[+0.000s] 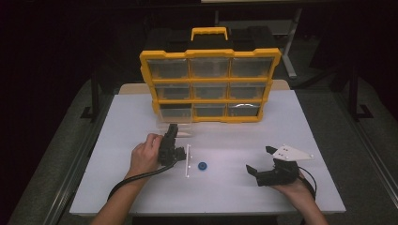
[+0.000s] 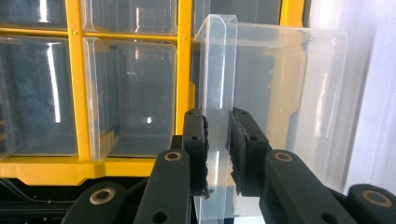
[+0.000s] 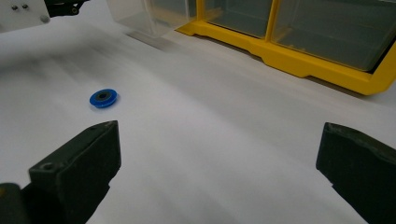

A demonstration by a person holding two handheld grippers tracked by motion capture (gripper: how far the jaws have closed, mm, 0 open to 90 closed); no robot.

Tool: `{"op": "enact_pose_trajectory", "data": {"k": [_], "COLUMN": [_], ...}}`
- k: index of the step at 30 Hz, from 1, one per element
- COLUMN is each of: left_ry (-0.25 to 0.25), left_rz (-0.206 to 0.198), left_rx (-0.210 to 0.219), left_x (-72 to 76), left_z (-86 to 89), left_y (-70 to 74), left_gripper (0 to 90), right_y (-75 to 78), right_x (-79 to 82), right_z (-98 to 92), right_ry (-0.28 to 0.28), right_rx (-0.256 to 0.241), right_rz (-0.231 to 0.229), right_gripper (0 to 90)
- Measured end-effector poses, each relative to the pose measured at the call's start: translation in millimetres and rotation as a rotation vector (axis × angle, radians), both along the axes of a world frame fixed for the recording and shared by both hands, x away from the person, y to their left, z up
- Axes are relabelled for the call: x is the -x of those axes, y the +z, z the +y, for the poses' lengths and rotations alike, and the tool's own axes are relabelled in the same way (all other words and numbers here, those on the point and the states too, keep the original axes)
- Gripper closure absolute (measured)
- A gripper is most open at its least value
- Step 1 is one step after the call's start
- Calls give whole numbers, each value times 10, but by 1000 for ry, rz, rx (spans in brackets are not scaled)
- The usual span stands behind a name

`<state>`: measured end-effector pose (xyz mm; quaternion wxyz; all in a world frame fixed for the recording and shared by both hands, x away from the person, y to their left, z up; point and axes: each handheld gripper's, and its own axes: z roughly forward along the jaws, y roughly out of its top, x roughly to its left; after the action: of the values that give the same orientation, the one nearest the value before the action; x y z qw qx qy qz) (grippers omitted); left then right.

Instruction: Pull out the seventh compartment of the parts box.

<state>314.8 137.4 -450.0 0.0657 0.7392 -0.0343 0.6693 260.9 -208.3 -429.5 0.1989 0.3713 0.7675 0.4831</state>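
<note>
A yellow organizer (image 1: 210, 53) with clear drawers stands upright at the back of the white table (image 1: 225, 197). One clear drawer (image 1: 184, 129) is out in front of the organizer's bottom-left slot. My left gripper (image 1: 172, 127) is shut on that drawer's wall, and in the left gripper view the clear drawer (image 2: 280, 93) stands upright between the pads of my left gripper (image 2: 218, 121). A small blue disc (image 1: 202, 166) lies flat mid-table. My right gripper (image 1: 258, 159) hovers to the disc's right, wide open with nothing in it. In the right gripper view, the blue disc (image 3: 103, 98) lies ahead and left of my right gripper (image 3: 219, 128).
The organizer's yellow frame (image 3: 303, 63) lines the far right in the right gripper view, with the clear drawer (image 3: 149, 14) to its left. In the left gripper view the organizer (image 2: 74, 93) is close behind the drawer. Dark floor surrounds the table.
</note>
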Motion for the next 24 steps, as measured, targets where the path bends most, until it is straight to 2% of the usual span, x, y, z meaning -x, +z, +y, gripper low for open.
{"op": "enact_pose_trajectory", "data": {"k": [10,17,21,22,23,24], "left_ry": [-6,-2,-1,19,15,29], "left_rz": [12,9,14,17,18,24], "left_rx": [14,13,30,6,19,12], "left_x": [11,35,39,53,48,62], "left_z": [7,12,18,21,21,24], "left_y": [2,14,39,61,58,70], "left_gripper": [753,616,532,514,495,477], "right_y": [-3,-2,-2,-2,-1,-1], "right_x": [-9,-12,-3,-2,-2,-4], "right_z": [6,18,6,3,2,0], "right_ry": [-8,-1,0,-2,-4,-3], "right_rx": [-3,-2,-4,-4,-6,-4], "right_rz": [11,12,8,8,10,4], "right_gripper": [0,0,0,0,0,0]}}
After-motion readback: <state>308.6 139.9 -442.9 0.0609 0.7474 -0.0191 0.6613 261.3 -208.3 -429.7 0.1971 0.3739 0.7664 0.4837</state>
